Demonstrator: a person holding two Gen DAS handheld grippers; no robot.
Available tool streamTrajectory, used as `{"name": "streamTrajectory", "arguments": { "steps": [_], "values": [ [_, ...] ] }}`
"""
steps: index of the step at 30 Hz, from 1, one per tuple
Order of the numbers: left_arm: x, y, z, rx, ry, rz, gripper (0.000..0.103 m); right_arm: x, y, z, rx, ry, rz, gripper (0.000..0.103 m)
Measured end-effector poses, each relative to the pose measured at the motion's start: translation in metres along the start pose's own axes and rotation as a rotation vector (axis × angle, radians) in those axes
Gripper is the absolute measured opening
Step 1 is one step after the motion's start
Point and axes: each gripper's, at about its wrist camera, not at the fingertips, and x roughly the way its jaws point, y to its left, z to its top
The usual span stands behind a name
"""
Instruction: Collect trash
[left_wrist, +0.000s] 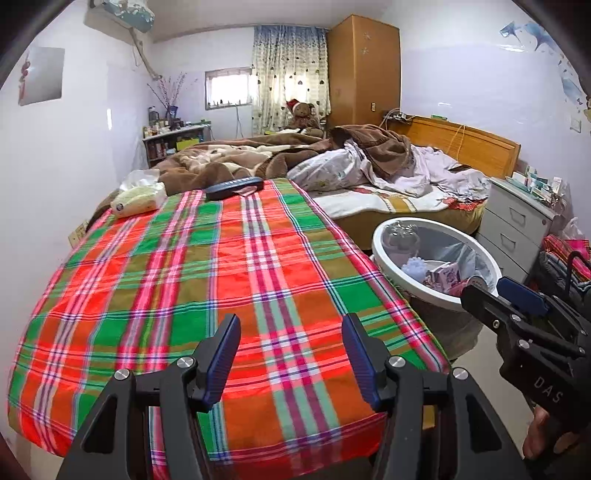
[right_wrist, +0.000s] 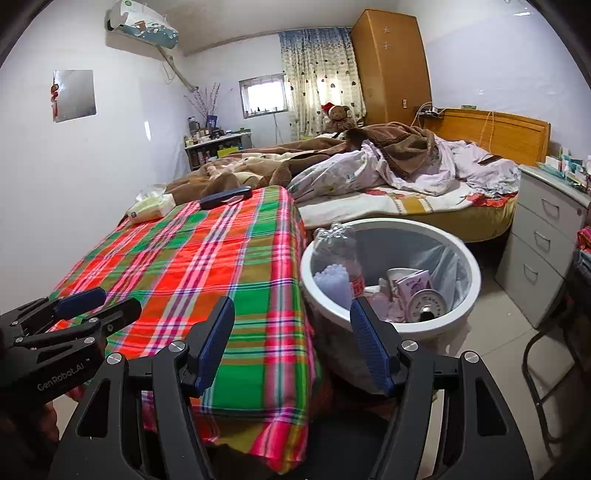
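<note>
A white round trash bin (right_wrist: 458, 254) with a clear liner stands on the floor to the right of a table covered in a red and green plaid cloth (left_wrist: 207, 280). It holds a plastic bottle (right_wrist: 334, 245), a pink carton (right_wrist: 413, 286), a can (right_wrist: 428, 306) and other rubbish. The bin also shows in the left wrist view (left_wrist: 384, 236). My left gripper (left_wrist: 291, 360) is open and empty over the near part of the cloth. My right gripper (right_wrist: 293, 345) is open and empty at the table's right edge, next to the bin.
A tissue pack (left_wrist: 138, 199) and a dark blue case (left_wrist: 234, 186) lie at the table's far end. An unmade bed (right_wrist: 388, 173) stands behind. A grey drawer cabinet (right_wrist: 543, 240) is at the right, and a chair frame (right_wrist: 546, 369) beside it.
</note>
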Motion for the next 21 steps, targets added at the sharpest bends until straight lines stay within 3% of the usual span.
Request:
{"name": "streamTrajectory", "arguments": {
  "steps": [21],
  "values": [
    [-0.0098, 0.0071, -0.0006, -0.002, -0.016, 0.019, 0.057, -0.0026, 0.0097, 0.0006, -0.01, -0.012, 0.004, 0.067]
  ]
}}
